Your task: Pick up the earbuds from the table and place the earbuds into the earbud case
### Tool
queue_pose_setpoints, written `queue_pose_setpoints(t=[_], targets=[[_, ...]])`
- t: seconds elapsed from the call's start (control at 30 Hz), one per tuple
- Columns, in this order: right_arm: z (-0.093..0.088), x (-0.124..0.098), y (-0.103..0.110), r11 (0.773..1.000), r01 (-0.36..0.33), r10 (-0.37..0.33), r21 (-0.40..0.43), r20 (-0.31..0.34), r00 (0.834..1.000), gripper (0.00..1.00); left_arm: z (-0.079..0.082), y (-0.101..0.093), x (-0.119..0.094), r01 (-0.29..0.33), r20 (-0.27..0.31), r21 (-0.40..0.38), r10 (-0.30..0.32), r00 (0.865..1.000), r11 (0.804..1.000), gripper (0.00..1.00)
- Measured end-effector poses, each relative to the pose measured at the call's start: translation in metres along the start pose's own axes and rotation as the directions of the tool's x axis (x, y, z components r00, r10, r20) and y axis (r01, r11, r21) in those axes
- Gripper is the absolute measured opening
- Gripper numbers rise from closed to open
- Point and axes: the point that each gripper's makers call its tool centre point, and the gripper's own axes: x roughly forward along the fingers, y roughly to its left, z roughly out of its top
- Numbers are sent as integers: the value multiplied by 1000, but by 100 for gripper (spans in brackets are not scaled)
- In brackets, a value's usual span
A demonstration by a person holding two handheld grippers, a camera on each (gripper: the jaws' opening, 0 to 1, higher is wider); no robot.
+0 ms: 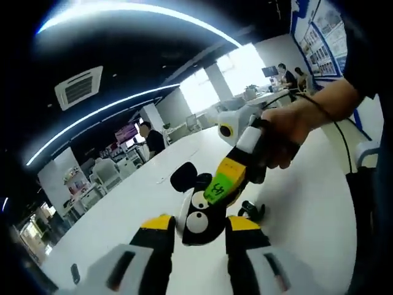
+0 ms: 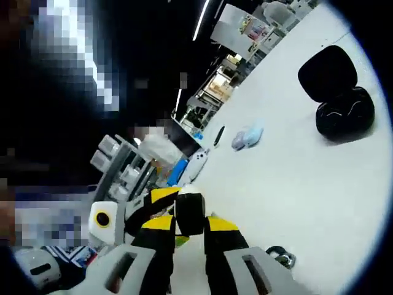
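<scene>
My left gripper (image 1: 201, 224) is shut on a black-and-white earbud case (image 1: 198, 222), whose black lid (image 1: 184, 177) stands open behind it. A hand brings my right gripper (image 1: 207, 195) in from the right, with its tips down over the case. In the right gripper view, my right gripper (image 2: 191, 225) is shut on a small black earbud (image 2: 190, 214), and the left gripper (image 2: 161, 196) is just beyond it. Another small dark earbud (image 1: 252, 211) (image 2: 279, 255) lies on the white table (image 1: 307, 203) beside the jaws.
A second black case (image 2: 339, 92) sits open far across the table (image 2: 295, 184). A pale blue object (image 2: 247, 136) and a dark pen-like item (image 2: 218, 136) lie near the far edge. Desks, chairs and people (image 1: 150, 138) fill the room behind.
</scene>
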Motion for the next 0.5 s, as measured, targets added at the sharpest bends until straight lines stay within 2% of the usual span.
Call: queue_pose_setpoints(t=[0.13,0.3,0.43,0.5], targets=[[29,9,-19,998,26,-32,63,91,995,17,-5,22,18,-11,-14,8,11,1000,1000,30],[47,21,-37,991,57,-75,123,149,986,17,-18,46,42,-17,-35,-5,17,999,1000,30],[66,31,-58,979,125,-155,159,199,968,16,-32,62,61,-25,-50,-24,24,998,999,29],[76,37,-65,977,132,-168,169,225,960,15,-39,71,70,-36,-61,-30,34,998,999,29]])
